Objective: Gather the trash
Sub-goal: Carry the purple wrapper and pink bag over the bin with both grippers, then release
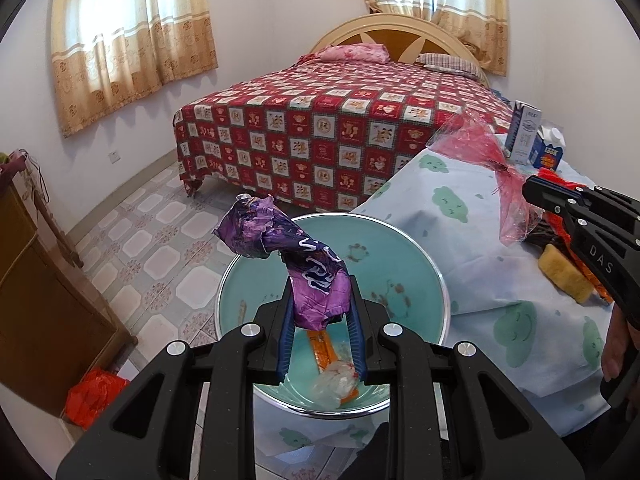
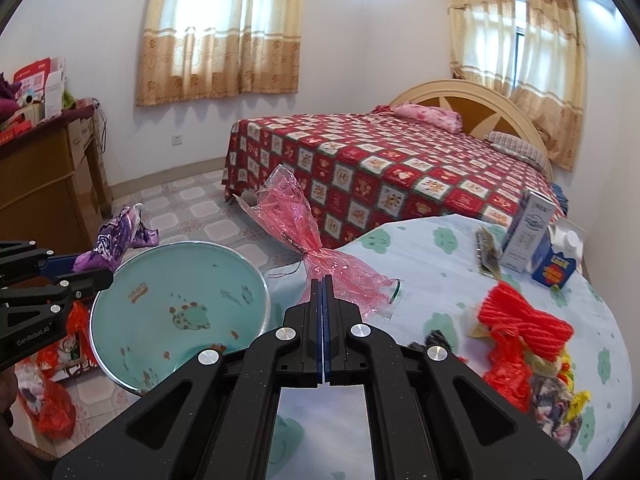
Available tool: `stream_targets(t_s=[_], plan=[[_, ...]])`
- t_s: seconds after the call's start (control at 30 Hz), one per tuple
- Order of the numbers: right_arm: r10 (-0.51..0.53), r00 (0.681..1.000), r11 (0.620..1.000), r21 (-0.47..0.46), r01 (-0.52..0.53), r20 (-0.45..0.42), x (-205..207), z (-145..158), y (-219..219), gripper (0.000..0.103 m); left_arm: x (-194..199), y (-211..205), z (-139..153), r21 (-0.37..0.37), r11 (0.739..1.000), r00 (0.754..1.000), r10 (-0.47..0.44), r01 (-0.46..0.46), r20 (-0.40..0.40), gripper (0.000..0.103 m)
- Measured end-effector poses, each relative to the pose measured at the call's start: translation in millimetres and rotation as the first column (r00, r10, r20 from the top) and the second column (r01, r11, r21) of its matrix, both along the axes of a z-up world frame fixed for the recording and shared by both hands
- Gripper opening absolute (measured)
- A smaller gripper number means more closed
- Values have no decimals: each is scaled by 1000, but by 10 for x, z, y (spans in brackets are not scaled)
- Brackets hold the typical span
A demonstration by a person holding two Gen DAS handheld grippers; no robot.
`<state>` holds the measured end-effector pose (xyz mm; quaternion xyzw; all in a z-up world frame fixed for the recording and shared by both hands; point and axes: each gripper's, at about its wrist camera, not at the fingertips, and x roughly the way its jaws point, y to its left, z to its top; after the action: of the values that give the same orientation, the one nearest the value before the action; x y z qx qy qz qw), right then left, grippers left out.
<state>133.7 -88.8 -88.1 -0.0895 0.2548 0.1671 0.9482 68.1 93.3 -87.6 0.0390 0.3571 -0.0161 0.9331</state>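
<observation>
- Left gripper (image 1: 320,300): fingers (image 1: 285,332) narrowly parted and clamped on a crumpled purple wrapper (image 1: 298,264), which stands up out of the fingers over the basin.
- Right gripper (image 2: 325,280): fingers (image 2: 318,308) fully closed, pinching the twisted middle of a pink cellophane wrapper (image 2: 308,236); one end fans upward, the other trails toward the desk.
- Basin (image 1: 400,256): round, teal inside with a cartoon print and a metal rim, at the edge of the desk, directly below the left gripper.
- Basin contents: an orange packet (image 1: 322,354) and a clear crumpled plastic piece (image 1: 334,386), lying on the bottom and touching one another.
- Desk (image 2: 420,264): covered with a pale cloth printed with green clouds.
- On the desk, right side: red yarn-like bundle (image 2: 524,320) atop a heap of mixed wrappers (image 2: 556,392); farther back, a white-and-blue carton (image 2: 528,236) beside a small blue box (image 2: 554,268).
- Yellow sponge-like block (image 1: 564,276): on the desk, next to the right gripper.
- Bed (image 2: 400,168): red patterned cover, behind the desk.
- Floor (image 1: 152,248): tiled; a red plastic bag (image 1: 94,396) lies by a wooden cabinet (image 1: 36,300).
</observation>
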Motion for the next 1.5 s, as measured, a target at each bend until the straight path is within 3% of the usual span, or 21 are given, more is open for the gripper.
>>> stream_targets(t_s=[0.57, 1.5], plan=[[60, 998, 997, -40, -61, -26, 95, -106, 316, 1, 33, 157, -70, -22, 999, 1000, 24, -24, -19, 24], [93, 995, 994, -55, -95, -28, 29, -128, 462, 1, 36, 171, -67, -26, 999, 1000, 25, -25, -20, 24]])
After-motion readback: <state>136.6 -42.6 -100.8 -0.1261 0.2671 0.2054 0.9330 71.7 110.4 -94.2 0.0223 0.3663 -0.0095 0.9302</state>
